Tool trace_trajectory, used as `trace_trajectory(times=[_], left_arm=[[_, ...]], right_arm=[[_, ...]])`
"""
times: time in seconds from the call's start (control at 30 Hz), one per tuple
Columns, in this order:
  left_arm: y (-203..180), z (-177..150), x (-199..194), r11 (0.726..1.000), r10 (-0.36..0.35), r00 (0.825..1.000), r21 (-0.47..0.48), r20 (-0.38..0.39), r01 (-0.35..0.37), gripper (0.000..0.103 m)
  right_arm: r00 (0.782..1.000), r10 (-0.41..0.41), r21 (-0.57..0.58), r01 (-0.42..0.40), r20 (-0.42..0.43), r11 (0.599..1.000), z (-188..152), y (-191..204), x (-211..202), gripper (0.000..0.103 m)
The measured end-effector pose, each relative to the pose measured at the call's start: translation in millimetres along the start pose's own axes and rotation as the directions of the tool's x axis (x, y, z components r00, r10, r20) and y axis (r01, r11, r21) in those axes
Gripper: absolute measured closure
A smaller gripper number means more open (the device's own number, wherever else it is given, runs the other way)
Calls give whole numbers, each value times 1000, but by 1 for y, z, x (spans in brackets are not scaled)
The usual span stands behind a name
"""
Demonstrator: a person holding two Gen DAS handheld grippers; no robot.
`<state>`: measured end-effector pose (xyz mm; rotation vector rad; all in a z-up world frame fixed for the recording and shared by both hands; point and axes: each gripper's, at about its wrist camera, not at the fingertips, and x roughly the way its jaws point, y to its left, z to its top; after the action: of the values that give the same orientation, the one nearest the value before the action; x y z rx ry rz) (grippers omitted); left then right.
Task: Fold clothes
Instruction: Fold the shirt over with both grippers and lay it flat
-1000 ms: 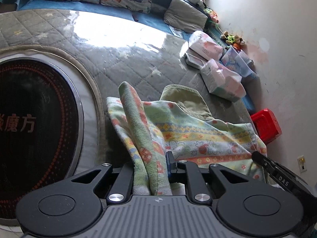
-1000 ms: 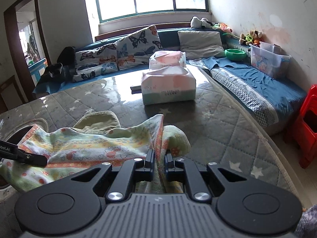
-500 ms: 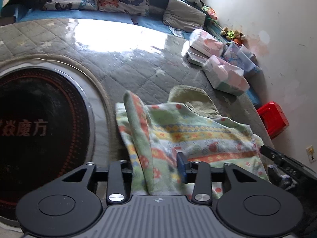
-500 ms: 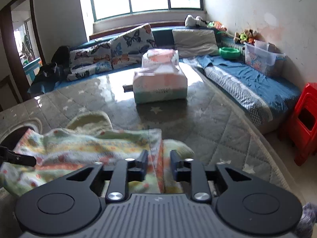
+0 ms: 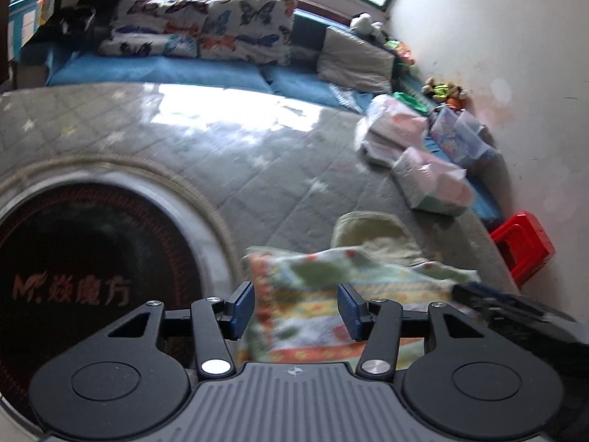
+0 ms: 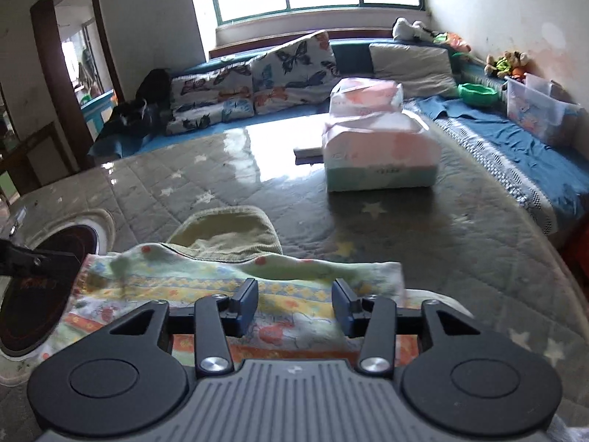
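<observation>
A patterned green, yellow and orange cloth (image 5: 331, 294) lies folded flat on the grey quilted table, also in the right wrist view (image 6: 206, 287). An olive green garment (image 5: 371, 235) lies under it and sticks out at the far side (image 6: 228, 235). My left gripper (image 5: 296, 311) is open above the cloth's left end, holding nothing. My right gripper (image 6: 294, 307) is open above the cloth's right end, holding nothing. The left gripper's body shows at the left edge of the right wrist view (image 6: 33, 261).
A round black hotplate (image 5: 73, 258) is set into the table at the left. Tissue packs (image 6: 379, 151) stand on the table behind the clothes. A cushioned bench (image 6: 515, 154) runs round the table. A red stool (image 5: 522, 246) stands by the wall.
Both grippers let go of the patterned cloth and opened wide. The raised cloth corners dropped and the cloth now lies flat. Both grippers drew back and tilted up.
</observation>
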<state>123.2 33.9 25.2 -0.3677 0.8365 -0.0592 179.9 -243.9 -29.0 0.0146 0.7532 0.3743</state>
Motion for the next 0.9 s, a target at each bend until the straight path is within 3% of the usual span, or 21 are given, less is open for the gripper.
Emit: trace_trajectory(times=[0.17,0.47,0.6,0.67,0.9], left_arm=[[-18,5,20,999,-34,999,19,-32,35,48],[-27,5,57,998,20,999,63,-49,-17,46],[-30,-2,50,995,21,999,98,-39,-18,43],[-31,-8,41,994,10,999,111,-33,-6,36],[-35,-39,11,981,0,1000,192,-8,2,32]], right_arm=[[1000,-11,7,11,-15,1000,2,-4,16,50],[999,16,-26,-16,-29,1000,4,-2,10,49],[998,54,-69,-57,-44,996,-9,9,-6,48],[997,68,-78,-72,-46,994,-15,14,-13,43],[995,81,-139,-87,-50,987,-43,32,-42,43]])
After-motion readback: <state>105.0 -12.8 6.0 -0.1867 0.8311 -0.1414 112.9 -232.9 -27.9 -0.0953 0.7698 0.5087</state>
